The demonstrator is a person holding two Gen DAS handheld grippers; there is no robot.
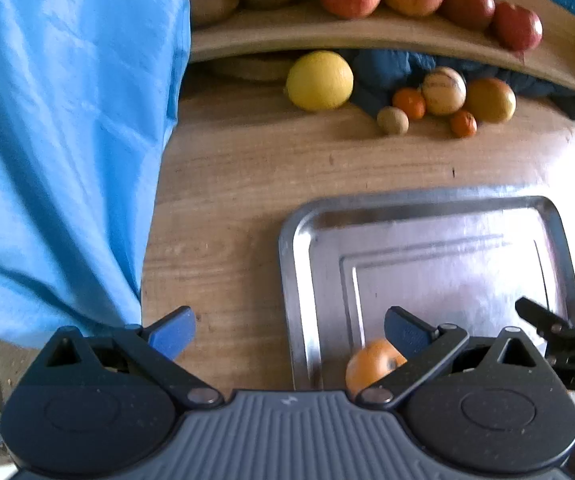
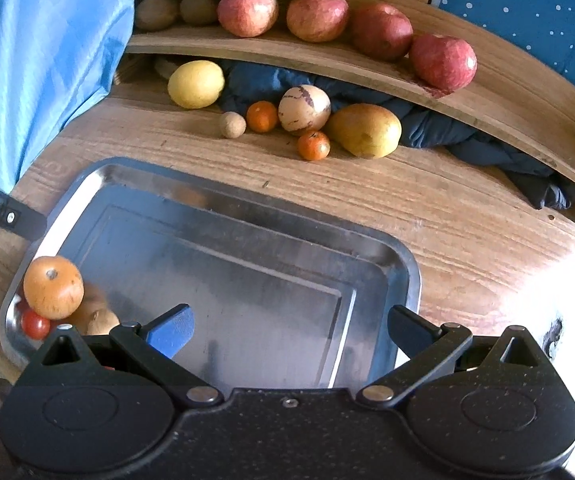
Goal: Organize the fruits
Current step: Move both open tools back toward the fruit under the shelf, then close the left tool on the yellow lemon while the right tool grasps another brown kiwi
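Two grippers, both with jaws spread wide and nothing between them, hang over the near half of the wooden table (image 2: 467, 216). Steel tray (image 2: 411, 276) sits under the right gripper (image 2: 289, 330); the left gripper (image 1: 289, 332) hovers at the tray's left rim, straddling bare wood and metal.

Tray load so far, all in its near-left corner: one orange (image 2: 53, 286), a small red fruit (image 2: 35, 324), and a brownish one, partly hidden.

Loose fruit waits at the far edge, under the shelf of apples (image 2: 441, 60). Largest first:
- lemon (image 2: 196, 83), far left, apart from the rest
- pear (image 2: 365, 130), long axis roughly left-right
- pale streaked round fruit (image 2: 304, 109), touching the pear
- two tangerines (image 2: 313, 145)
- small tan ball (image 2: 232, 124)

Key relation: the cluster lies straight ahead and beyond the tray from the right gripper, which looks nearer to it. The lemon lies ahead of the left gripper. My guess: the next pick is a forward reach across the tray.
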